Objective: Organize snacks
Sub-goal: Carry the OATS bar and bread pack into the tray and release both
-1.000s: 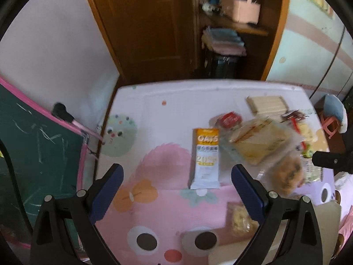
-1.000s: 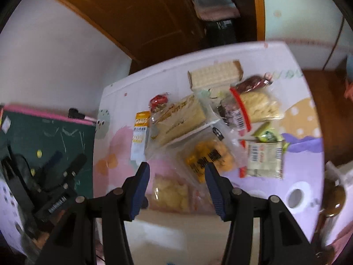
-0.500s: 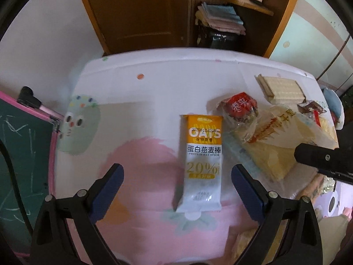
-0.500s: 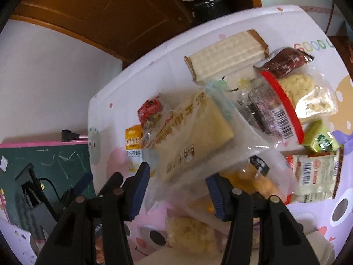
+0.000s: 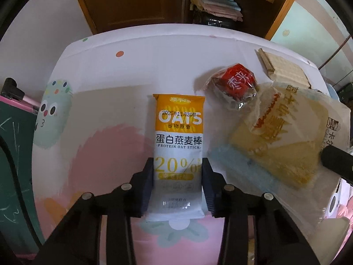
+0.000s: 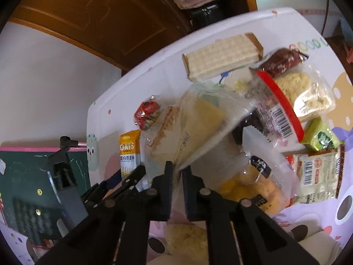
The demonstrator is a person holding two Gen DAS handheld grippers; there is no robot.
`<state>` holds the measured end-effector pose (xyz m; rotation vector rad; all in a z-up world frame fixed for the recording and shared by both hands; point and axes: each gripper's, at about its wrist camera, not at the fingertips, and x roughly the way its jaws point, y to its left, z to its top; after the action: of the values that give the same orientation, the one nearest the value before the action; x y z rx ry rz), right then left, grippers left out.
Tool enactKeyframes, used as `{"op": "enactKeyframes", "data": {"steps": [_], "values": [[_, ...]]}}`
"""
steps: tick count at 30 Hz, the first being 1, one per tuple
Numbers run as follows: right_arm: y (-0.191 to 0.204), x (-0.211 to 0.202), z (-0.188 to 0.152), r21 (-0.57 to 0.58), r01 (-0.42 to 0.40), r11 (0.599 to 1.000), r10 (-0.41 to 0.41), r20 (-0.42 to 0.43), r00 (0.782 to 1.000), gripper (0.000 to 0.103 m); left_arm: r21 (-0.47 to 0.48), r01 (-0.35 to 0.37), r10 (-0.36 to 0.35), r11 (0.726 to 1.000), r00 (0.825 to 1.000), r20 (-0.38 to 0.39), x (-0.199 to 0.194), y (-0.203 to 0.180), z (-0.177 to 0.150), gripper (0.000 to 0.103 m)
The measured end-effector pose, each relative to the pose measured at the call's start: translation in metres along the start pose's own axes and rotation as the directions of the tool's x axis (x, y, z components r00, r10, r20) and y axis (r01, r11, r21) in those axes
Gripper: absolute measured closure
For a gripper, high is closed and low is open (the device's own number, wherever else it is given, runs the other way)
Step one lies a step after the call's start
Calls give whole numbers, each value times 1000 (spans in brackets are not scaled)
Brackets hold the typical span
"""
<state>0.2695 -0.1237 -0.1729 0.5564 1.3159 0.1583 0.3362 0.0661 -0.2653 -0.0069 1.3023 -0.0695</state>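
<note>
My left gripper point(image 5: 177, 184) closes on the near half of the oat stick packet point(image 5: 178, 152), both pads against its long edges, the packet flat on the pink cartoon table cover point(image 5: 106, 154). The hold sits low on the wrapper, so I judge the orange far end could droop or swing once it leaves the cover, and the slick film could slide through the pads.

Just to the right, my right gripper point(image 6: 176, 190) has its fingers drawn almost together on the near edge of the clear bag of yellow cake slices point(image 6: 198, 123). Only thin film is pinched; I expect it could stretch, tear or slip free, and the slices could shift inside.

That bag overlaps its neighbours: the red-wrapped sweet point(image 6: 147, 112) at its far left corner and the bag of golden puffs point(image 6: 253, 183) near right. Lifting it may drag or tip them.

Farther off, the wafer block point(image 6: 222, 55) lies apart, at little risk.
</note>
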Motion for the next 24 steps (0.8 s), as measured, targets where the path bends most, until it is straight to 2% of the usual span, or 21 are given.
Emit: {"op": "enactKeyframes", "data": {"steps": [4, 8, 14, 24], "values": [[6, -17, -3, -50, 14, 999, -13, 25, 1000, 100, 6, -19, 19, 1000, 1000, 20, -6, -2, -6, 68], [9, -32, -10, -94, 28, 995, -25, 37, 999, 101, 14, -37, 36, 999, 996, 79, -33, 1, -11, 68], [22, -62, -26, -151, 20, 988, -9, 75, 997, 102, 32, -59, 53, 998, 982, 179, -99, 5, -31, 68], [36, -154, -66, -277, -6, 961, 54, 163, 985, 103, 53, -43, 25, 998, 953, 302, -217, -13, -81, 68]]}}
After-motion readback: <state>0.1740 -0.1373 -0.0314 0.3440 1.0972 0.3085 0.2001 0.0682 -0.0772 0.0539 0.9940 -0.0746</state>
